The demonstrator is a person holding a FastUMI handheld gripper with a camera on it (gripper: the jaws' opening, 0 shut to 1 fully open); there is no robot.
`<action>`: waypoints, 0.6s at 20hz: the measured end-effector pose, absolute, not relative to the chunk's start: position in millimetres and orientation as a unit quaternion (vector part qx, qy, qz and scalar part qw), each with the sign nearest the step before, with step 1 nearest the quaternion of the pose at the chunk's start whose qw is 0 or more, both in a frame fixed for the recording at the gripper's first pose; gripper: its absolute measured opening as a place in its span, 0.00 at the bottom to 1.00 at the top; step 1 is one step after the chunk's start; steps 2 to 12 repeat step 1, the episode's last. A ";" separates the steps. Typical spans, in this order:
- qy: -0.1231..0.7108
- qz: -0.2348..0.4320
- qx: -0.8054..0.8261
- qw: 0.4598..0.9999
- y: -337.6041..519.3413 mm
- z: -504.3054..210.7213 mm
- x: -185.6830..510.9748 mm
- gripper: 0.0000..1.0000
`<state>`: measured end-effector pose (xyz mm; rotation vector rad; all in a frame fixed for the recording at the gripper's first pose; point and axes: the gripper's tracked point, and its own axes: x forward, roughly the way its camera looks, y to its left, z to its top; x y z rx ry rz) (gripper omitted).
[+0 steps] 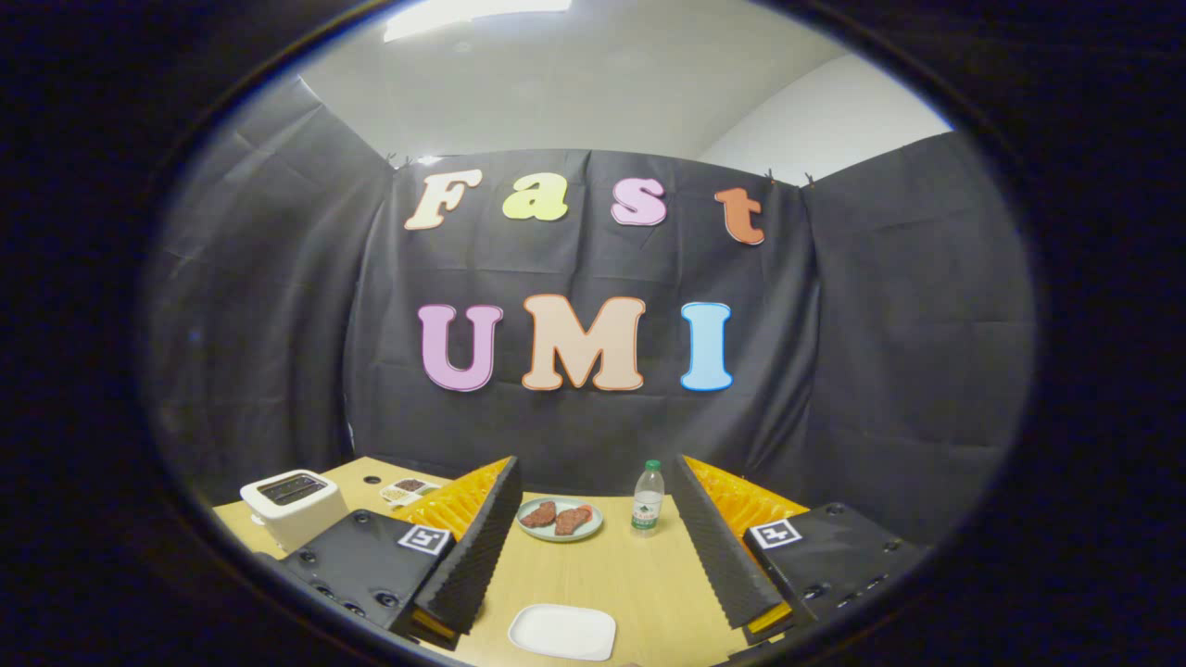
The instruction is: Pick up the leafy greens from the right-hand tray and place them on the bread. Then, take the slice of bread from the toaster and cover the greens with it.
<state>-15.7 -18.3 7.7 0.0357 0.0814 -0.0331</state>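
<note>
My gripper (595, 463) is open wide and held above the wooden table (593, 574), with nothing between its fingers. A white toaster (295, 505) stands at the table's left, beyond the left finger; its top slots look dark and I cannot tell whether bread is inside. Between the fingers, close in, lies an empty white rectangular plate (561, 632). Farther ahead between them sits a pale round plate (560, 519) holding two brown-red slices.
A small water bottle (647, 500) with a green cap stands just right of the round plate, near the right finger. A small white tray (408, 489) with dark contents lies behind the toaster. The black cloth wall closes the table's far side.
</note>
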 end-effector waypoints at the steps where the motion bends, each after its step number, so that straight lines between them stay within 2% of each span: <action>1: 0.042 -0.016 0.016 0.999 -18.5 7.7 -15.4 1.00; 12: 0.042 -0.016 0.016 0.999 -18.5 7.7 -15.4 1.00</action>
